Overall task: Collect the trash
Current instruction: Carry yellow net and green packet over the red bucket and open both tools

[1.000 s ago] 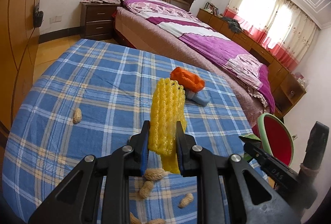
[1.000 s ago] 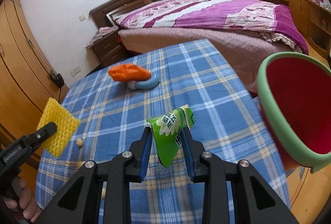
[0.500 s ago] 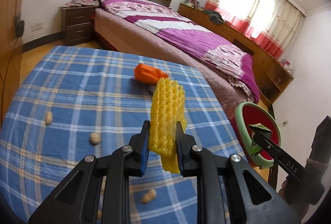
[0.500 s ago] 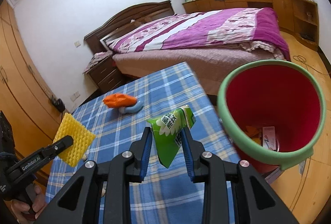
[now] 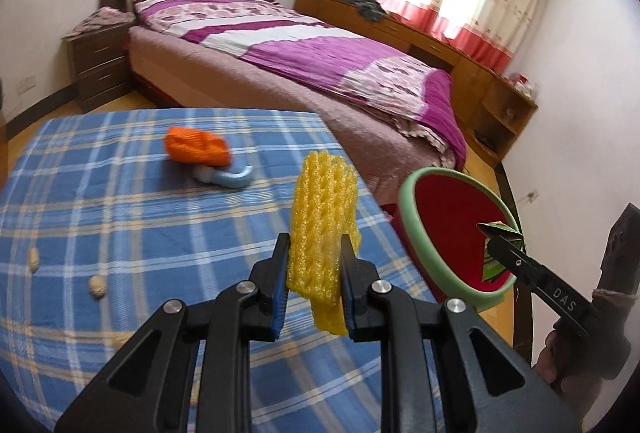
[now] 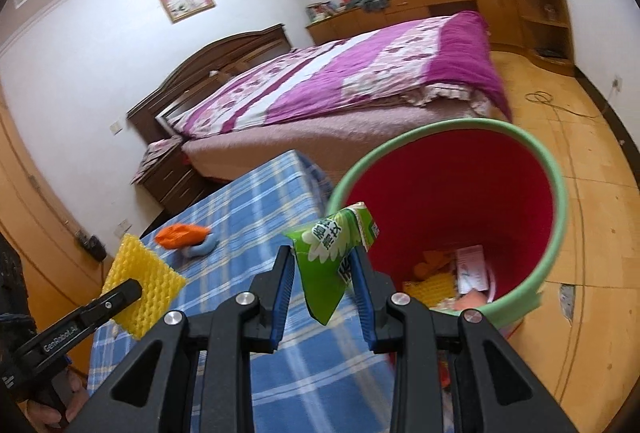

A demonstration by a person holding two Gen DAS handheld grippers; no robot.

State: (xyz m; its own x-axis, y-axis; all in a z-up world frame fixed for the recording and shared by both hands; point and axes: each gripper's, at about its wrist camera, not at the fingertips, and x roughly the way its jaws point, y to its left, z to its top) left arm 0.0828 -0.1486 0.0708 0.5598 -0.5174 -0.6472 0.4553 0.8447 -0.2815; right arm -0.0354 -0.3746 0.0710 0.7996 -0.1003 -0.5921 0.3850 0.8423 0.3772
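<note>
Left tongs [image 5: 314, 265] are clamping one yellow foam net [image 5: 322, 217], pads pressed into both its sides, holding it upright above the near right part of the desk [image 5: 120, 225]. Right tongs [image 6: 322, 281] are pinching one green wrapper [image 6: 332, 253] and hanging it over the near rim of the red bin [image 6: 558, 193] (green rim, mouth tilted toward the camera).

Count on the blue plaid desk in the left view: one orange item [image 5: 196, 149] lying against one blue-grey item [image 5: 228, 179] at the far middle, two peanuts [image 5: 97, 286] clearly visible near the left edge. More pale blurs are showing lower down, too smeared to count.

The bin is holding several scraps at the bottom: one yellow net piece [image 6: 432, 287], orange bits, a white paper slip.

The bin is standing on the floor just off the desk's right edge, below desk level. A bed [image 5: 320, 73] is sitting beyond the far desk edge, and bare wooden floor is showing right of the bin.
</note>
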